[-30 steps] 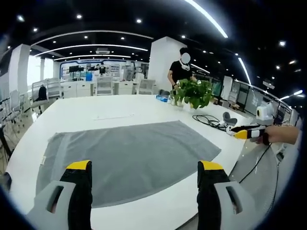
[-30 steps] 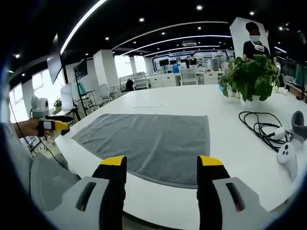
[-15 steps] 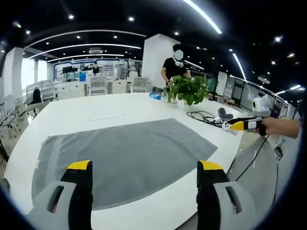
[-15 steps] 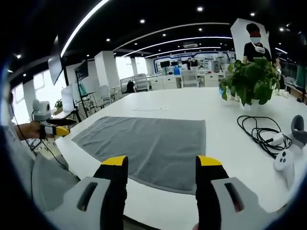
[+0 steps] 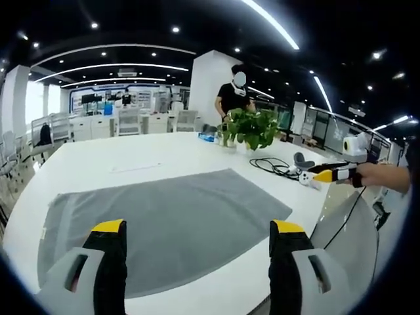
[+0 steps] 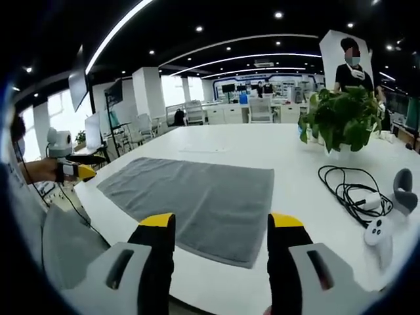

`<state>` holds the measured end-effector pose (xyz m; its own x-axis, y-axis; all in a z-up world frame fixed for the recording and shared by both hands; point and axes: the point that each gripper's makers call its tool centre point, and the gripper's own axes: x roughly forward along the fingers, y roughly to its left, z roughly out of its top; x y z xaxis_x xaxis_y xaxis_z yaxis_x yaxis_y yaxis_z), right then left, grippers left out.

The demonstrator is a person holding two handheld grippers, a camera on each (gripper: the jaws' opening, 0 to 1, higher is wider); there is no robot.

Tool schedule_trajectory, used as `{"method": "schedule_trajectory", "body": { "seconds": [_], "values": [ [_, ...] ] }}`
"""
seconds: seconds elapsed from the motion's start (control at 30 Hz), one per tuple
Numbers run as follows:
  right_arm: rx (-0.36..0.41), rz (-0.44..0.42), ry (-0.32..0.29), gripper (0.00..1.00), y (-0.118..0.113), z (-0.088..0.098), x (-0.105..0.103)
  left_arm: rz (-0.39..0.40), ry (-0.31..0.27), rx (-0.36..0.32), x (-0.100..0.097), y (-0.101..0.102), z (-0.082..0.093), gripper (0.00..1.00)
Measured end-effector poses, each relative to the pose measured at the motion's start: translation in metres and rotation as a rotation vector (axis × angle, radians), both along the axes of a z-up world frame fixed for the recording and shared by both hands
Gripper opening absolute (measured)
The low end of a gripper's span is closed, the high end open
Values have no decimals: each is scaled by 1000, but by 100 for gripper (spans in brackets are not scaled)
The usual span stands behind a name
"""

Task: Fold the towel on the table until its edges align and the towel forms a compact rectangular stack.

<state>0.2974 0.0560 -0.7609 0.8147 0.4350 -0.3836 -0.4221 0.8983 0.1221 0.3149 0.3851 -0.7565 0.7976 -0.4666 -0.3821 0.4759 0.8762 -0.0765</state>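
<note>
Flat on the white table [image 5: 98, 161] lies the grey towel [image 5: 164, 220], spread open, unfolded, ahead of both my claws. My left gripper [image 5: 197, 252] hangs above its near edge, jaws apart, holding nothing; my right gripper [image 6: 220, 246] likewise, jaws wide and empty. My jaws cover the near hem in both views, and a small tag at the far-left edge is too small to read. Beyond sit a potted plant [image 6: 338, 121], a black cable [image 6: 348, 190] and white controllers [image 6: 377, 230]. Since a second ago, both views have drifted slightly; the towel lies unchanged.
</note>
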Motion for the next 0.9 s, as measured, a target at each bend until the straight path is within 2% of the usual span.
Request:
{"method": "schedule_trajectory", "body": {
  "seconds": [0.3, 0.4, 0.6, 0.7, 0.9],
  "values": [
    [-19, 22, 6, 57, -4, 2, -2, -30, -4, 17, 0, -4, 2, 92],
    [-65, 33, 9, 56, -8, 0, -2, -36, 0, 21, -1, -9, 4, 92],
    [-77, 41, -4, 55, -14, 7, 1, -59, 0, 19, 0, -28, 4, 91],
    [-164, 81, -32, 53, -19, 10, 4, -74, 7, 15, 2, -41, 3, 90],
    [-164, 122, -37, 53, -24, 14, 15, -101, 5, -6, 7, -69, 5, 89]
  ]
}}
